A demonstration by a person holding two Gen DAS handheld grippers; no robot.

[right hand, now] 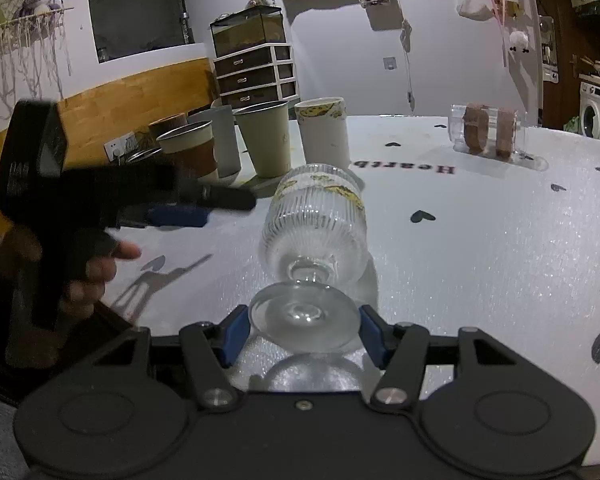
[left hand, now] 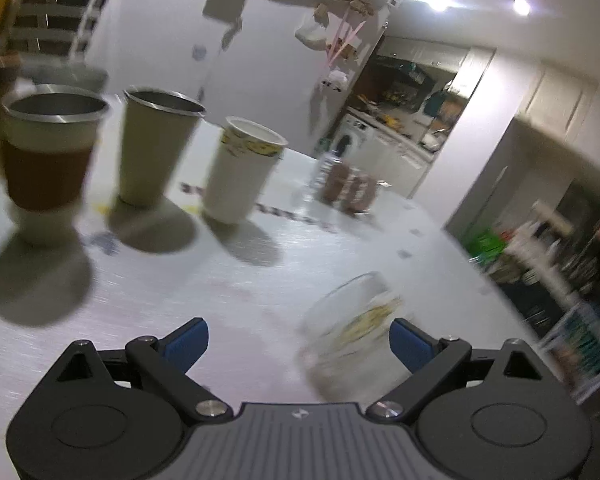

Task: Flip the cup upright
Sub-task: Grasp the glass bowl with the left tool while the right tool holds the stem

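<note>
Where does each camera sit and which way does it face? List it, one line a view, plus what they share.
Left wrist: on the left tool, above the table, facing the row of cups and the kitchen beyond. Its open fingers show, with the glass cup by one of them.
Right wrist: on the right tool, low, facing along the lying glass cup. Its fingers flank the cup's foot, contact unclear. The left tool and the person's hand show at left.
Shared: glass cup, row of cups, clear box, table.
</note>
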